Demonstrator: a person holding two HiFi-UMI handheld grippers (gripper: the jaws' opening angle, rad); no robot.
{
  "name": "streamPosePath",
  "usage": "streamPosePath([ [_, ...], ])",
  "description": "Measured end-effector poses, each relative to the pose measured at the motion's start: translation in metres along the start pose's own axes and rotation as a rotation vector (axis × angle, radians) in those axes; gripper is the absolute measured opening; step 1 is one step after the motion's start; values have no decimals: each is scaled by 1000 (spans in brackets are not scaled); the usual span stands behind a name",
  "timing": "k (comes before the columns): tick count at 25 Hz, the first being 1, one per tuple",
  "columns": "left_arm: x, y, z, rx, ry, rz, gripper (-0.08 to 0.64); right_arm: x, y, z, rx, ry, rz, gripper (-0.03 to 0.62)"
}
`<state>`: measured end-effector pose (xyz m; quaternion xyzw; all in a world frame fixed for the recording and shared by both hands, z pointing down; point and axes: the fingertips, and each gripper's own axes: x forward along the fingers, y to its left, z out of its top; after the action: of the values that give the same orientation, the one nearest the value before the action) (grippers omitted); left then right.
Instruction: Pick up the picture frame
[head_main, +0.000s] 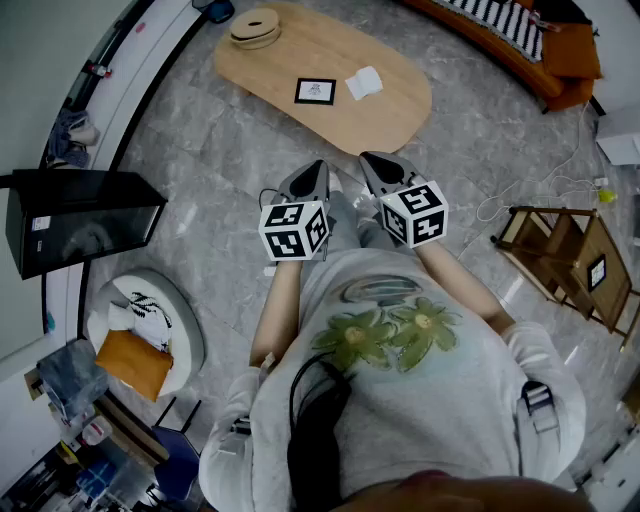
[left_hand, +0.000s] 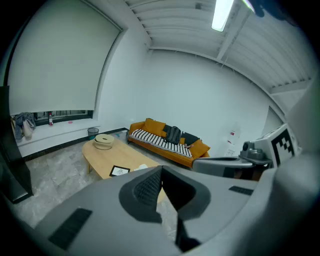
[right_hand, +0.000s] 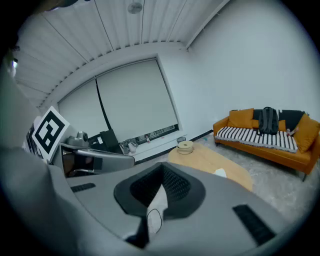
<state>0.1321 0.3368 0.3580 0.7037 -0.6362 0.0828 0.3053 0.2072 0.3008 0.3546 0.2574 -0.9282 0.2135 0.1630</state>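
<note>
A small black picture frame (head_main: 315, 91) with a white print lies flat on the oval wooden coffee table (head_main: 290, 50), next to a folded white tissue (head_main: 363, 82). In the left gripper view the frame (left_hand: 119, 171) shows just beyond the jaws. I hold both grippers close together at chest height, short of the table's near edge. My left gripper (head_main: 314, 169) and right gripper (head_main: 375, 163) are both shut with nothing between their jaws. In their own views the left gripper (left_hand: 161, 172) and right gripper (right_hand: 161, 171) show jaws meeting.
A round woven basket (head_main: 255, 27) sits at the table's far end. An orange sofa (head_main: 545, 50) stands at the back right, a wooden rack (head_main: 560, 255) at the right, a black cabinet (head_main: 70, 215) and a round cushioned stool (head_main: 145, 330) at the left. White cables (head_main: 520, 195) trail over the marble floor.
</note>
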Motion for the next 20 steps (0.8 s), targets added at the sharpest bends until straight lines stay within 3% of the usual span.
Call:
streamPosePath([
  [9,16,21,9,-10,18,10,17,29,-6,5,13,28,7,8],
  [20,65,93,39,-28,56,46,17,102,-28,24,24,59,-48,8],
])
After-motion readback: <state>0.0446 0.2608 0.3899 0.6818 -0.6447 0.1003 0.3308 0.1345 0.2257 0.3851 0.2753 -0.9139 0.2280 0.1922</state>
